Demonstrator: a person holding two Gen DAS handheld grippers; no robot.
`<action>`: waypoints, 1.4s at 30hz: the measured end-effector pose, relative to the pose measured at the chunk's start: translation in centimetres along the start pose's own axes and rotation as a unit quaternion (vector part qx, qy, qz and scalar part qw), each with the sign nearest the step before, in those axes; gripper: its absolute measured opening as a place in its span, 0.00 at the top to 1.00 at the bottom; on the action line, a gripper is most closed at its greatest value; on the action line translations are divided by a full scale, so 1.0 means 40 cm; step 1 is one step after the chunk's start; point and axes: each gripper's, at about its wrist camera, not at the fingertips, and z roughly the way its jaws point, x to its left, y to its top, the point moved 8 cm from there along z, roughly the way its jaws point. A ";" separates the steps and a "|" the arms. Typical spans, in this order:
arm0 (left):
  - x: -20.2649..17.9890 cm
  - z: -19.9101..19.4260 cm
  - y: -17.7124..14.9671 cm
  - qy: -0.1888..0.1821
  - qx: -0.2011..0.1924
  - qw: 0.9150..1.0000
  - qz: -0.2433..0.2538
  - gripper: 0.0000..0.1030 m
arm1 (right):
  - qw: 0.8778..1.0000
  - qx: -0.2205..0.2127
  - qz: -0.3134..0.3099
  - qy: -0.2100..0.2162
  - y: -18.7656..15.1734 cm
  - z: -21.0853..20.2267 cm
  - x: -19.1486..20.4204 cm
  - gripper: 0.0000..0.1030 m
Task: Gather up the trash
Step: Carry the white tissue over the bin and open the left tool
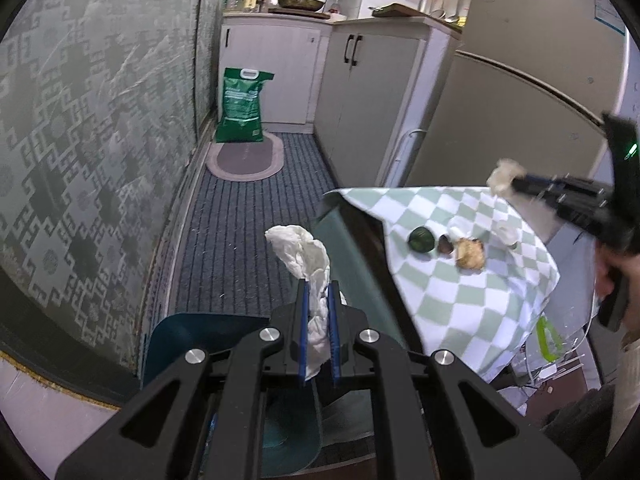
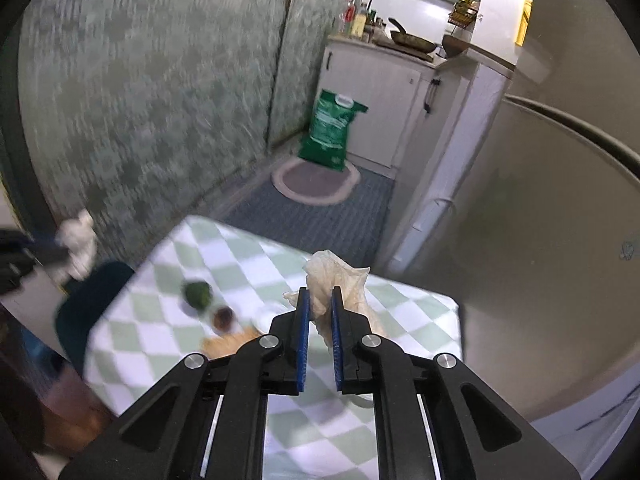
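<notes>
My left gripper (image 1: 318, 286) is shut on a crumpled white tissue (image 1: 304, 256) and holds it above a dark teal bin (image 1: 192, 336) beside the table. My right gripper (image 2: 320, 292) is shut on a crumpled beige tissue (image 2: 340, 280) and holds it above the checked tablecloth (image 2: 168, 312). On the cloth lie a green round scrap (image 1: 421, 240), a small brown scrap (image 1: 444, 246), a tan crumpled scrap (image 1: 470, 254) and a white scrap (image 1: 507, 233). The right gripper with its tissue (image 1: 505, 176) shows in the left wrist view; the left gripper's tissue (image 2: 78, 240) shows in the right wrist view.
A patterned green wall (image 1: 80, 140) runs along the left. A striped carpet (image 1: 248, 232) leads to an oval mat (image 1: 246, 158) and a green sack (image 1: 240, 106). White cabinets (image 1: 360, 96) and a fridge (image 1: 520, 100) stand on the right.
</notes>
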 end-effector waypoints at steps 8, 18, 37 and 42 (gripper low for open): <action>0.072 0.022 -0.068 0.024 0.034 0.999 0.002 0.90 | 0.997 -0.023 -0.009 0.076 0.064 -0.014 0.150 0.90; 0.153 0.067 -0.185 0.041 0.084 0.996 0.003 0.90 | 0.986 -0.012 -0.045 0.159 0.099 0.006 0.386 0.90; 0.290 0.218 -0.431 0.056 0.223 0.973 -0.023 0.84 | 0.970 0.071 -0.068 0.221 0.055 0.144 0.674 0.90; 0.304 0.220 -0.443 0.063 0.229 0.971 -0.021 0.77 | 0.969 0.103 -0.066 0.212 0.021 0.201 0.696 0.90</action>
